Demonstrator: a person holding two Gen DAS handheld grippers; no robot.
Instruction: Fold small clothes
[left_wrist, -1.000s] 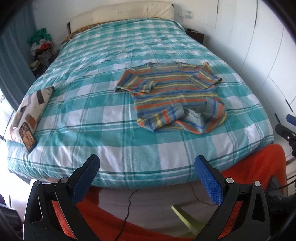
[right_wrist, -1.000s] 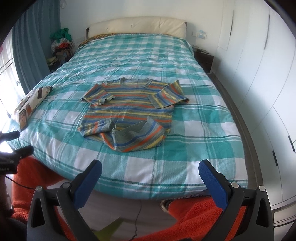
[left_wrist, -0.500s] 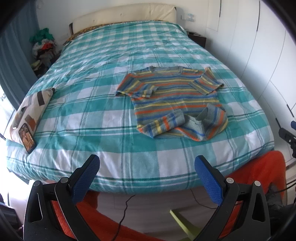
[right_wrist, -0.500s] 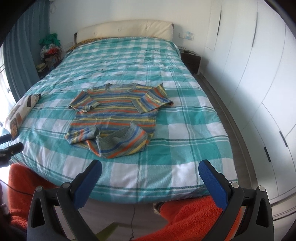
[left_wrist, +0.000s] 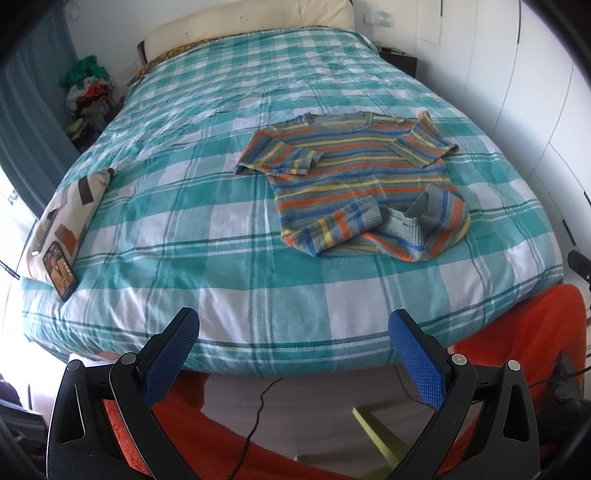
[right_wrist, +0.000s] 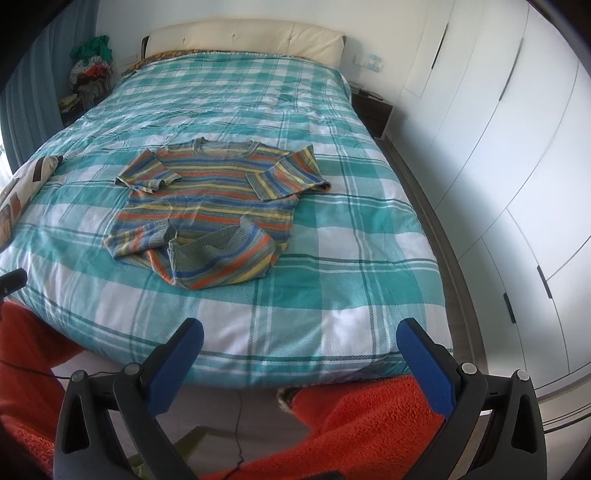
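Well then, from where I stand:
Left gripper (left_wrist: 293, 334): spread wide, blue pads (left_wrist: 171, 354) holding nothing, hanging short of the foot of the bed.
Right gripper (right_wrist: 301, 341): likewise wide and empty, also off the near edge of the mattress, out to the right of its partner.
Just below both: orange fleece (right_wrist: 369, 421), a thin black cable (left_wrist: 255, 424) trailing on the floor.
Straight ahead: plaid duvet (left_wrist: 221, 221), teal and white, covering the whole bed.
Striped sweater (left_wrist: 354, 177): lying on the duvet well ahead of both grippers, a little right of the left one's line and left of the right one's; neck toward the headboard.
Sweater's state: both sleeves turned in across the chest, the hem (right_wrist: 221, 258) bunched and flipped up on the near side, so it is only roughly laid out.
Far left of the left gripper: a patterned cushion (left_wrist: 70, 221) at the bed's edge.
Beyond the right gripper: white wardrobe doors (right_wrist: 498, 147) along the wall.
Step in hand: the approach, I'd say; nothing is gripped, and folding proper looks barely begun.
Next move calls for: both grippers reaching forward over the mattress edge to the rumpled hem, pinching a near corner each and smoothing it flat before folding the body upward.
Watch for: knit this soft will likely drag and bunch if only one layer is caught.
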